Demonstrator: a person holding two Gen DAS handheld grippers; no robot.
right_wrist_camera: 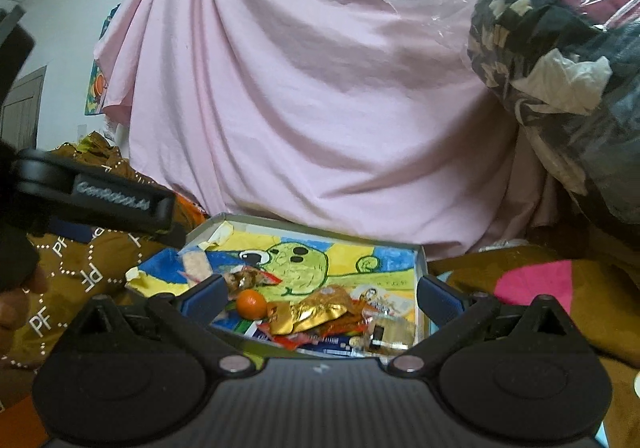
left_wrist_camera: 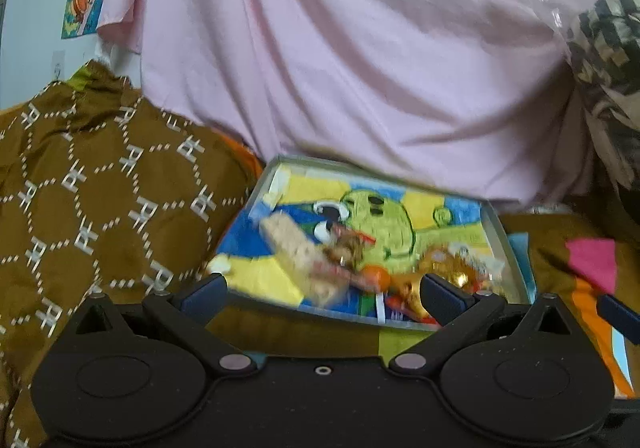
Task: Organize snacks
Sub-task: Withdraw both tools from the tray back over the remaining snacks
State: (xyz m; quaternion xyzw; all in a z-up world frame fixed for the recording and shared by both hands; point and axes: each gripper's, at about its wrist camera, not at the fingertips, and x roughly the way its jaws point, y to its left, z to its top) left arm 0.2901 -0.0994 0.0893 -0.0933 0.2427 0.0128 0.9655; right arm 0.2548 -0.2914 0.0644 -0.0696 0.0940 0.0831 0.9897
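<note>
A: Counting first: one shallow grey tray lined with a yellow-and-blue cartoon drawing serves as the landmark. Inside it, toward its near edge, lie one small round orange sweet, one crumpled gold foil wrapper, one pale beige bar-shaped snack by the tray's left side, and a heap of red, white and clear wrappers too jumbled to count.

B: And the tongs?

A: Two. The left gripper stands released, its two blue-padded jaws spread wide with nothing between them, just short of the tray's near edge. The right gripper likewise stands released, jaws apart over the tray's near edge, pressing on nothing.

B: What does each view add?

A: The right wrist view shows the left gripper from the side, beyond the tray's left corner, with a hand beneath it; it also shows the wrappers sharply. The left wrist view blurs the snacks, yet shows more of the one brown cloth with a white dotted pattern left of the tray, and a blue finger of the right gripper to the tray's right.

B: Common to both?

A: One pink draped sheet behind the tray, and one clear plastic bag of dark patterned fabric up and right of it.
</note>
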